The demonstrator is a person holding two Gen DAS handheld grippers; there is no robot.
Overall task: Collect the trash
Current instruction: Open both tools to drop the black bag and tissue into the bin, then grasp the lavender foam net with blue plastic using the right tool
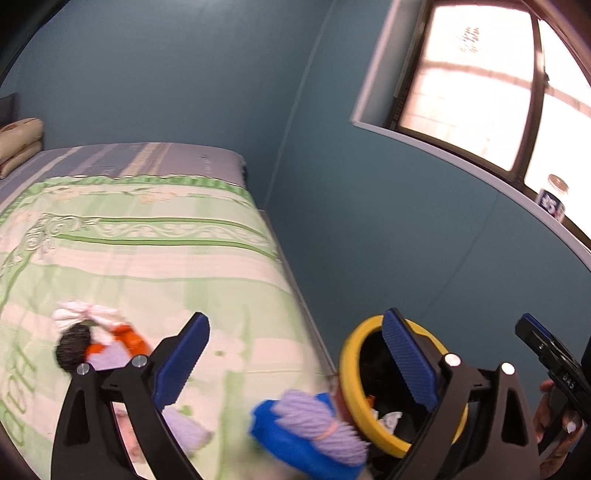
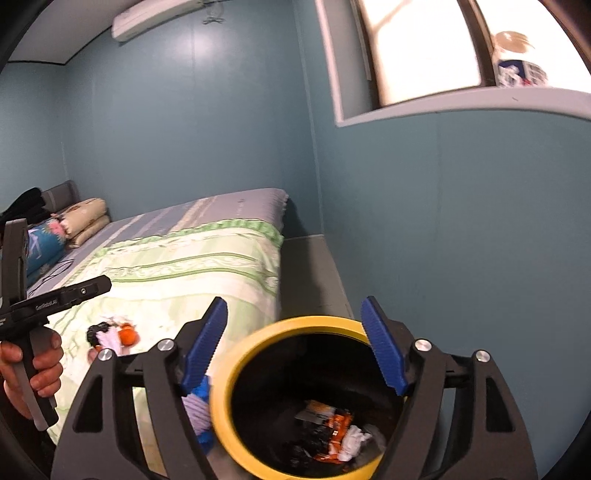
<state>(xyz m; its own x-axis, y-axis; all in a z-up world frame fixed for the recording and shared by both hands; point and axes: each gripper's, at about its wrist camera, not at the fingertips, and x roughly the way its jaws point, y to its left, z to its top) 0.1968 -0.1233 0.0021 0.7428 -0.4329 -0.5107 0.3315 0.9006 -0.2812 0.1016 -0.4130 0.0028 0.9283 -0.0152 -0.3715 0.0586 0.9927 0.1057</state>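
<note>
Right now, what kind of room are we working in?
A bedroom, most likely: a bed with a green patterned cover, pillows at its head, and a wall air conditioner above.

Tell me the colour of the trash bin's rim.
Yellow, around a black inside; the trash bin's rim shows best in the right wrist view.

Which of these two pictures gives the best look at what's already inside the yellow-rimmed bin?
The right wrist view: it looks down into the bin, showing orange wrappers and crumpled white paper. The left wrist view shows the bin partly hidden behind a claw finger.
</note>
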